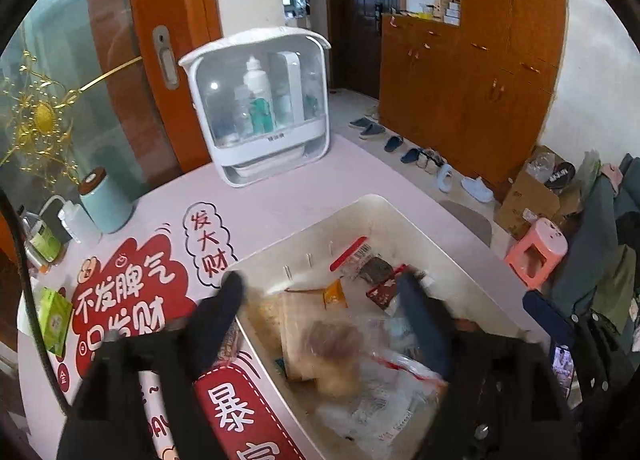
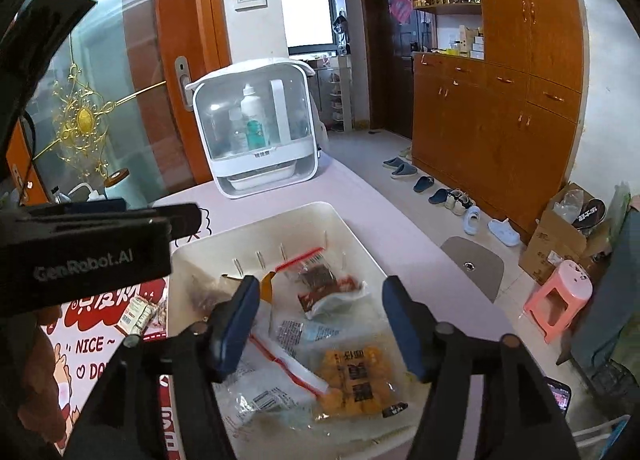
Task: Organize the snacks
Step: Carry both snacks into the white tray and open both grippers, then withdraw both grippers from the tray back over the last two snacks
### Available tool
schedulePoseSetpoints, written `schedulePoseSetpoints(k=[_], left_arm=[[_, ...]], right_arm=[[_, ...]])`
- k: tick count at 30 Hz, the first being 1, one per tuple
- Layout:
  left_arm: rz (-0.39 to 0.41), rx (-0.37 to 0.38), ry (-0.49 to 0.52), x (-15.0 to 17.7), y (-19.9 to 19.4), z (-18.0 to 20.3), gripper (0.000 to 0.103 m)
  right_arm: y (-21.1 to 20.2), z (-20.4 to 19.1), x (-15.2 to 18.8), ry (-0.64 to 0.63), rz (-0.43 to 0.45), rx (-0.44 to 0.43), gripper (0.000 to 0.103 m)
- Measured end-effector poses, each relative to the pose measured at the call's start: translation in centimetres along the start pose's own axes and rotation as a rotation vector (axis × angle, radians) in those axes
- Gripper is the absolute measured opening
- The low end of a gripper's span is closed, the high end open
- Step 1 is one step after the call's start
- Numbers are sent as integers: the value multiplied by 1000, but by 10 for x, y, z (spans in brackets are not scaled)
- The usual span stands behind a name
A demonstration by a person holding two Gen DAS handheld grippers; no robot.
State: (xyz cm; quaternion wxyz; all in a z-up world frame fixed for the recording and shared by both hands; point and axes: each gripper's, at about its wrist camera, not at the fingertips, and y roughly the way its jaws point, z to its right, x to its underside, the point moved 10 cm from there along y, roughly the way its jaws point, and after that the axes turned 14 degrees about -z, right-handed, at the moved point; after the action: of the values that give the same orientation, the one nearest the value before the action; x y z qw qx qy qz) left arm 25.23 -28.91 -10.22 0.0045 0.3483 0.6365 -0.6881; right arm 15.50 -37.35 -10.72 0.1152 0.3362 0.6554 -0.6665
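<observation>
A white plastic bin stands on the pink table and holds several snack packets. It also shows in the right wrist view. My left gripper is open over the bin's left part, with blurred clear packets below it; its left finger hangs over the bin's left rim. My right gripper is open and empty above the bin. Under it lie an orange snack packet, a red-strip zip bag and a dark jerky packet. The left gripper's body fills that view's left side.
A white clear-fronted storage case with bottles stands at the table's far end. A teal cup and green boxes sit at the left. A red printed mat lies left of the bin. A pink stool stands on the floor right.
</observation>
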Motion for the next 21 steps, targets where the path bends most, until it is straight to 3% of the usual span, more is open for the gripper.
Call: schedulePoseSetpoints(k=[11,21], left_arm=[[1,-30,-40,14,-10,-21,85],[30,-62,-53,27,-31,-46,85]], right_arm=[[-6,-6,1,3,12,-20,67],[-12,-37,2,-39,27,-50,67]])
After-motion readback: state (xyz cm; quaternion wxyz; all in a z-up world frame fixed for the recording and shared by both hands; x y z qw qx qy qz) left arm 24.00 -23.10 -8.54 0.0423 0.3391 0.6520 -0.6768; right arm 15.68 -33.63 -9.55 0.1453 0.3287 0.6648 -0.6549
